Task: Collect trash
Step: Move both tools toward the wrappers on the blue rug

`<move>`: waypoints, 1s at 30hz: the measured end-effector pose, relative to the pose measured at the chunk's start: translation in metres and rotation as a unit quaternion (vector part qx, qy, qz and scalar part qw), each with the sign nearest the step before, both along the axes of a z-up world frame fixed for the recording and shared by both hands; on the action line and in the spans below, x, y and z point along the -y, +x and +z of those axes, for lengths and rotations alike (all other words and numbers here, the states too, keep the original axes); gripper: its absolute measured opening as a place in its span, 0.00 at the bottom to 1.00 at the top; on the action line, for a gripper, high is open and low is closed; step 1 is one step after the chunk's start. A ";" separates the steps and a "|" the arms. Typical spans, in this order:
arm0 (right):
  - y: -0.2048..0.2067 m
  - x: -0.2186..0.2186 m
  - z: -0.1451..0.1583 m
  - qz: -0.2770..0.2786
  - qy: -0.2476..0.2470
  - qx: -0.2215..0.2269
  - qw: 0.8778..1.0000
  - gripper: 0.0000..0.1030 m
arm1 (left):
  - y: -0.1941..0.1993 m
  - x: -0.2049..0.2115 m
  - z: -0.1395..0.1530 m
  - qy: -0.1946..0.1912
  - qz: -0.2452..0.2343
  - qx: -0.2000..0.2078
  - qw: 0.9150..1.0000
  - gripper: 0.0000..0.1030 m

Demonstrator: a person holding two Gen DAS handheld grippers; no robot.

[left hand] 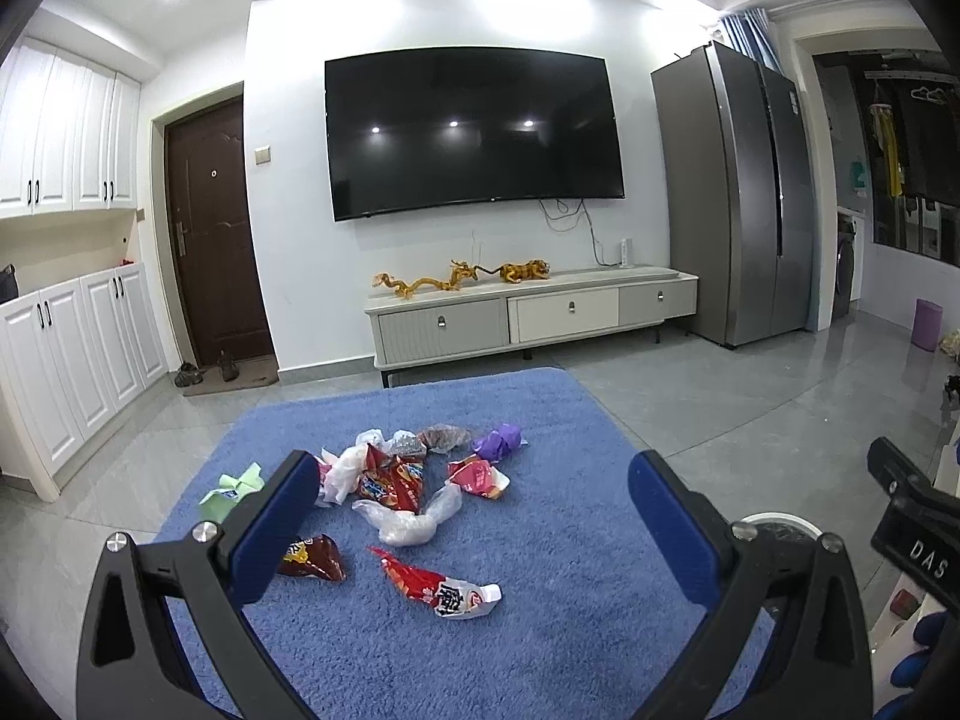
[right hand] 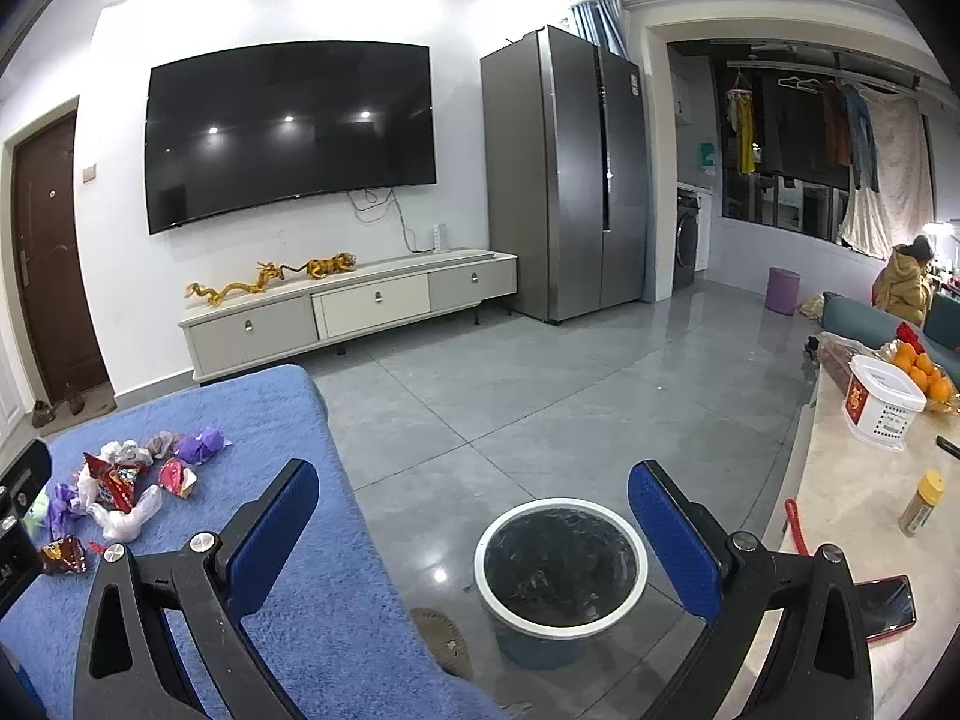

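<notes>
While both grippers hang with jaws spread wide and empty, the trash lies on the blue rug point(left hand: 540, 540).
Between the right gripper's point(right hand: 474, 534) jaws sits one white-rimmed bin point(right hand: 561, 567), black-lined, contents hard to make out. Ahead of the left gripper point(left hand: 474, 528) lies a wrapper pile point(left hand: 414, 474); one red-white packet point(left hand: 444, 585) sits nearest, one brown packet point(left hand: 315, 558) partly hidden behind the left jaw.

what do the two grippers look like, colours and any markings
Both match: the left gripper and right gripper have black angular frames with triangular cut-outs, silver screws at the joints, and two flat fingers faced with ribbed blue pads. The right one's black body carries white letters, "DAS".
</notes>
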State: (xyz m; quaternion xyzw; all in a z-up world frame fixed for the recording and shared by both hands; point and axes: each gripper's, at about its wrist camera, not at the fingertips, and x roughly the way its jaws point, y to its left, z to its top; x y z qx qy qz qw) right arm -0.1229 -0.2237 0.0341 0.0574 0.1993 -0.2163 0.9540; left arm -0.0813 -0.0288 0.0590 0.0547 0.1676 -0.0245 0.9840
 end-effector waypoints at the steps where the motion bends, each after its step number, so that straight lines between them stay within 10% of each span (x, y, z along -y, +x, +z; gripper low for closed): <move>1: 0.000 0.001 -0.001 -0.002 0.000 0.000 1.000 1.00 | -0.002 0.001 0.001 0.001 0.000 0.002 1.000 1.00; 30: -0.013 0.016 -0.017 0.012 -0.007 0.004 1.000 1.00 | -0.007 -0.003 -0.009 0.004 -0.044 -0.014 0.999 1.00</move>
